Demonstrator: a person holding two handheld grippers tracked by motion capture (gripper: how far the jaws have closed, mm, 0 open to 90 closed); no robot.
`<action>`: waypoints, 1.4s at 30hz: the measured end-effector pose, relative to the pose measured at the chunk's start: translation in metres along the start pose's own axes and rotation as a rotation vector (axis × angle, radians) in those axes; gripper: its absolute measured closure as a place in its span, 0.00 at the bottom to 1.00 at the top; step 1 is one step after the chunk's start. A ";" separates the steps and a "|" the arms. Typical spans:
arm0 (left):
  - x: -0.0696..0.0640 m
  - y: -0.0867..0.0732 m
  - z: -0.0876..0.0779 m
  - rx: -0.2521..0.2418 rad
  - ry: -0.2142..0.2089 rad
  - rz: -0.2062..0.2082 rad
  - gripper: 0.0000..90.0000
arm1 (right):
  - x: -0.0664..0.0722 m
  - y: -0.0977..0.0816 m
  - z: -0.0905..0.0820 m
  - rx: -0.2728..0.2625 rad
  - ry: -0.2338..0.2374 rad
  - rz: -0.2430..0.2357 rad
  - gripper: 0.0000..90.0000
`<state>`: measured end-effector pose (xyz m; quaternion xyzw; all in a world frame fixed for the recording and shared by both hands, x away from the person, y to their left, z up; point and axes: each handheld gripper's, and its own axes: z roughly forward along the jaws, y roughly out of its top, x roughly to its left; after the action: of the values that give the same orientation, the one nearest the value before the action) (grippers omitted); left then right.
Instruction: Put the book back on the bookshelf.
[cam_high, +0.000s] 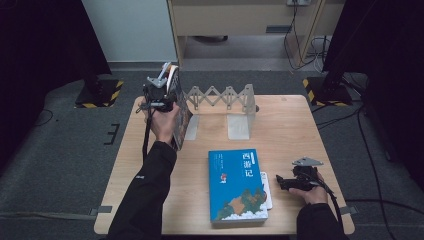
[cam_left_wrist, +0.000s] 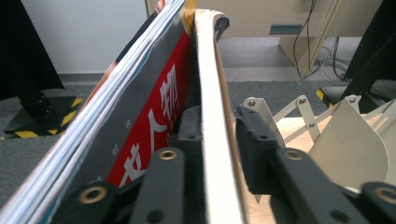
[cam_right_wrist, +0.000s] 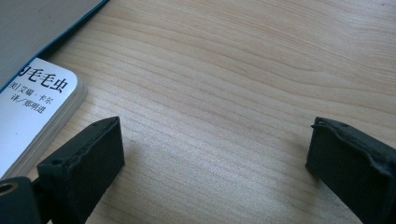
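Wooden table (cam_high: 300, 125), far left: a thin pale book (cam_left_wrist: 212, 121) stands upright between the left gripper's (cam_high: 159, 92) loosened jaws, beside a red-covered book (cam_left_wrist: 154, 116) near the metal bookend rack (cam_high: 225, 100). Near right, the right gripper (cam_right_wrist: 215, 154) rests spread on bare wood.

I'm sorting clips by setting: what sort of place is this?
Probably a lab or office room set up for recording: a wooden table on grey carpet, black stands on yellow-and-black striped bases at both sides, and loose cables by a desk behind.
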<state>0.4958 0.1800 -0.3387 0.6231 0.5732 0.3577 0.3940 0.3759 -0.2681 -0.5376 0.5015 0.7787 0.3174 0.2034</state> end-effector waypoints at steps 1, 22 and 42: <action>0.000 0.000 -0.002 -0.002 -0.003 0.000 0.76 | 0.000 0.000 0.000 0.001 0.000 0.001 0.05; 0.014 -0.005 -0.062 -0.112 -0.145 -0.013 0.55 | 0.001 0.000 0.000 0.002 -0.003 0.005 0.05; 0.031 -0.051 -0.101 -0.156 -0.352 0.000 0.43 | 0.002 -0.002 0.000 -0.012 -0.018 0.020 0.03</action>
<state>0.3863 0.2209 -0.3412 0.6436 0.4659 0.2869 0.5351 0.3731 -0.2667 -0.5389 0.5108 0.7699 0.3195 0.2104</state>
